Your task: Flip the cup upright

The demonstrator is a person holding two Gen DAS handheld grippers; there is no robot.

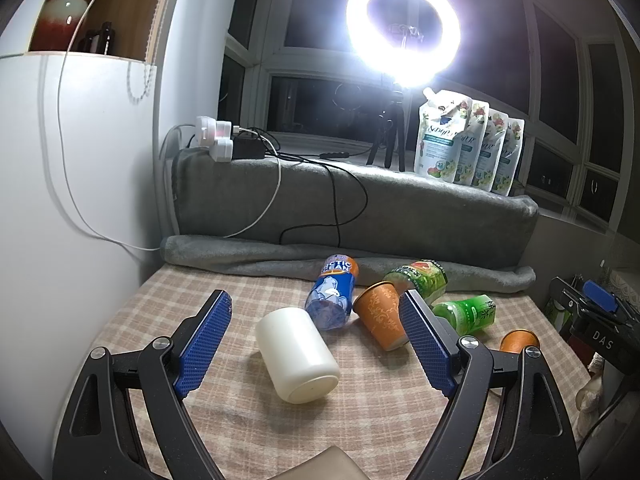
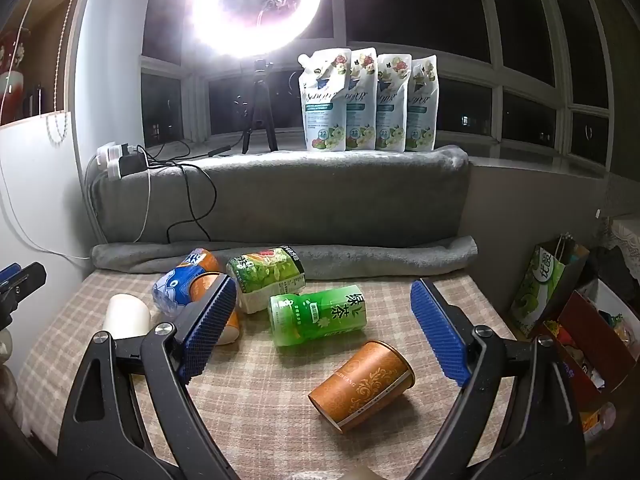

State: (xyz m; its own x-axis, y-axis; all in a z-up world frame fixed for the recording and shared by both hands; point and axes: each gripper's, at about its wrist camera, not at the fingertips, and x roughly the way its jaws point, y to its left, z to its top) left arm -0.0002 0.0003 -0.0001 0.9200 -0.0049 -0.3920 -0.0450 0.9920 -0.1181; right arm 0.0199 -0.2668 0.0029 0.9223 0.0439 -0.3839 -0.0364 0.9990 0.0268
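A white cup (image 1: 297, 354) lies on its side on the checked cloth between the open fingers of my left gripper (image 1: 316, 304), its base toward the camera; it also shows in the right wrist view (image 2: 127, 316). An orange paper cup (image 2: 362, 384) lies on its side between the open fingers of my right gripper (image 2: 324, 292). It shows at the right edge of the left wrist view (image 1: 519, 341). A second orange cup (image 1: 380, 316) lies on its side beside the left gripper's right finger (image 1: 424, 340). Both grippers are empty.
A blue bottle (image 1: 332, 296), a green bottle (image 2: 318, 316) and a green-labelled tub (image 2: 266, 276) lie on the cloth (image 2: 260, 392). A grey blanket roll (image 2: 280, 258) bounds the far edge. Pouches (image 2: 368, 100) and a ring light (image 2: 256, 4) stand behind. Bags (image 2: 552, 280) stand at the right.
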